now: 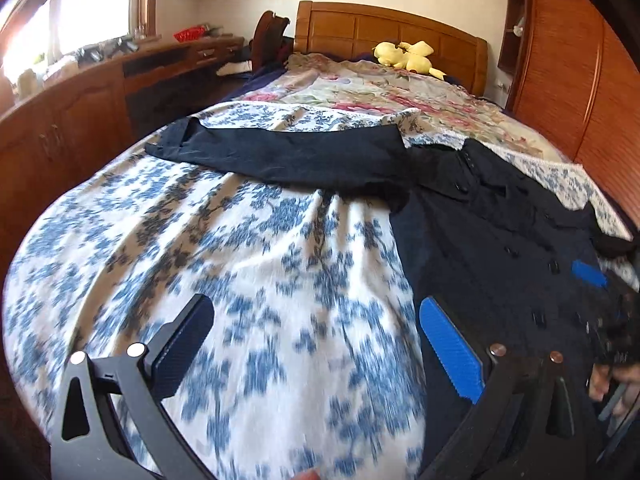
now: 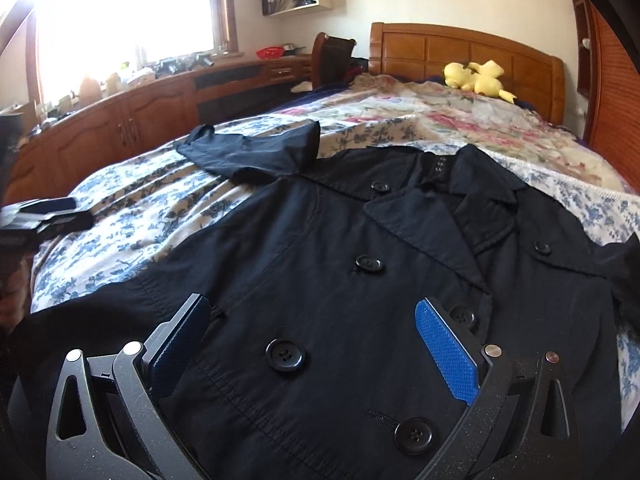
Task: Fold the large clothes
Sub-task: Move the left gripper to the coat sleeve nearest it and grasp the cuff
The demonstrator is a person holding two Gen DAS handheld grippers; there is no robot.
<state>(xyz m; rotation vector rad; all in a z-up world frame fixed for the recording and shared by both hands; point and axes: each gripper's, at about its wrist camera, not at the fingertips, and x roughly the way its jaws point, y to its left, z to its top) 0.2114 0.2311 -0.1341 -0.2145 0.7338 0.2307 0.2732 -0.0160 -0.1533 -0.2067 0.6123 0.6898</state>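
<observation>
No words or labels can be read anywhere; the three small marks inside the collar are too tiny to make out.

A big dark coat (image 2: 340,280) lies flat on the bed, front side up, with its round black buttons (image 2: 285,355) showing. Its collar (image 2: 432,200) points toward the wooden headboard (image 2: 464,52), and its bottom part is nearest the cameras, so the coat runs long-ways up the bed. One sleeve (image 2: 248,152) sticks out sideways toward the window side. It rests on a white bed cover with blue flowers (image 1: 240,260).

The right gripper (image 2: 312,344) is over the coat's lower front. Its two fingers are spread wide apart and hold nothing, with a button between them.

The left gripper (image 1: 316,348) is over the blue-flower cover, just beside the coat's edge. Its fingers are spread wide too, and nothing is in them.

A yellow soft toy (image 2: 476,76) lies by the headboard, far from the coat.
</observation>
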